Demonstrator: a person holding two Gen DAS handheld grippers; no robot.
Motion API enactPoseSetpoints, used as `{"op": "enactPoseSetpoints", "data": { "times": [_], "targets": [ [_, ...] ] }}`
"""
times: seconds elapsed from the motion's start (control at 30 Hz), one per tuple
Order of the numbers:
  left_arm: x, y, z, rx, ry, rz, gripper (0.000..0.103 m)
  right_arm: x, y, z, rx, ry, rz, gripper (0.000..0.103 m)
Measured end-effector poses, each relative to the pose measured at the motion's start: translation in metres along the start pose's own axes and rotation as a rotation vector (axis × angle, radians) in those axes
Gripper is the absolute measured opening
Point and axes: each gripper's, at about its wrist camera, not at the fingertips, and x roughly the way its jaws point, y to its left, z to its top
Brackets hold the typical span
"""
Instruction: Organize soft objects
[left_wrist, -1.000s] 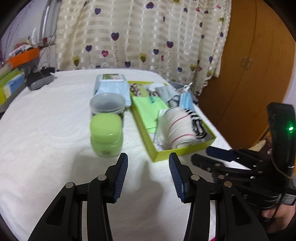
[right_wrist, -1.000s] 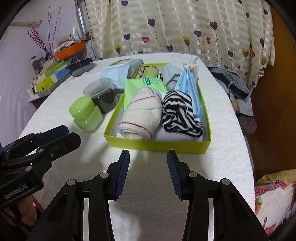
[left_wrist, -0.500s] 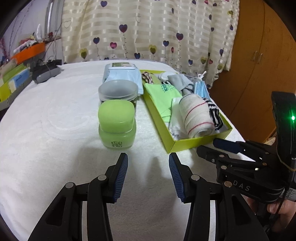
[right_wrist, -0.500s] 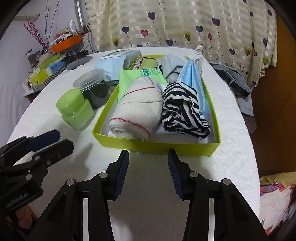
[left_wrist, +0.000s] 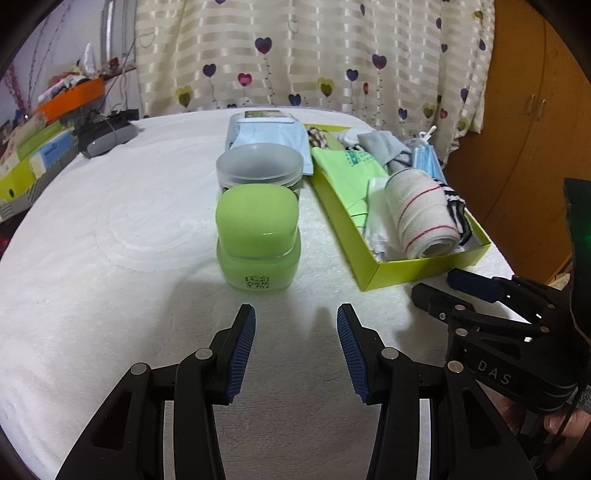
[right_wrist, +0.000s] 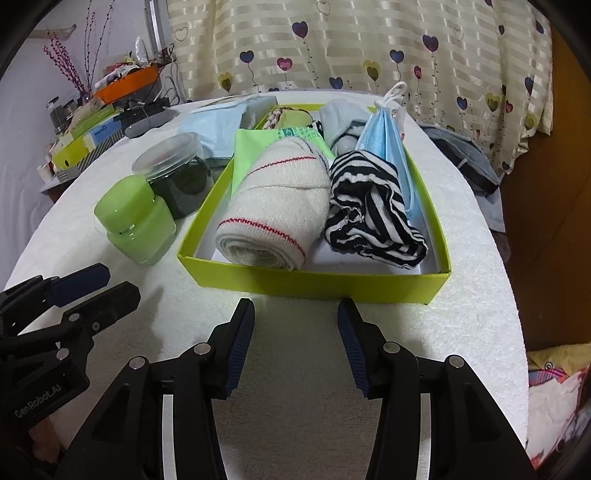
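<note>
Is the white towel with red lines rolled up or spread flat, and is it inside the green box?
Rolled up. The white towel shows its spiral end and lies inside the green box, beside the striped cloth.

Just ahead of the right gripper (right_wrist: 295, 328), whose jaws are opening with nothing between them, a yellow-green box (right_wrist: 314, 282) holds a rolled white towel (right_wrist: 277, 210), striped cloth (right_wrist: 369, 206) and blue masks (right_wrist: 384, 136), left gripper (right_wrist: 92, 288) to the left
</note>
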Motion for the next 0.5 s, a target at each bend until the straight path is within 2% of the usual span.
{"op": "enactPoseSetpoints", "data": {
  "times": [0.23, 0.5],
  "targets": [
    [0.005, 0.004, 0.002, -0.017, 0.013, 0.004, 0.045, 0.003, 0.007, 0.000, -0.022, -0.003, -0.013, 0.059],
    [0.012, 0.006, 0.002, -0.023, 0.035, 0.023, 0.045, 0.005, 0.009, 0.001, -0.027, 0.002, -0.011, 0.064]
  ]
}}
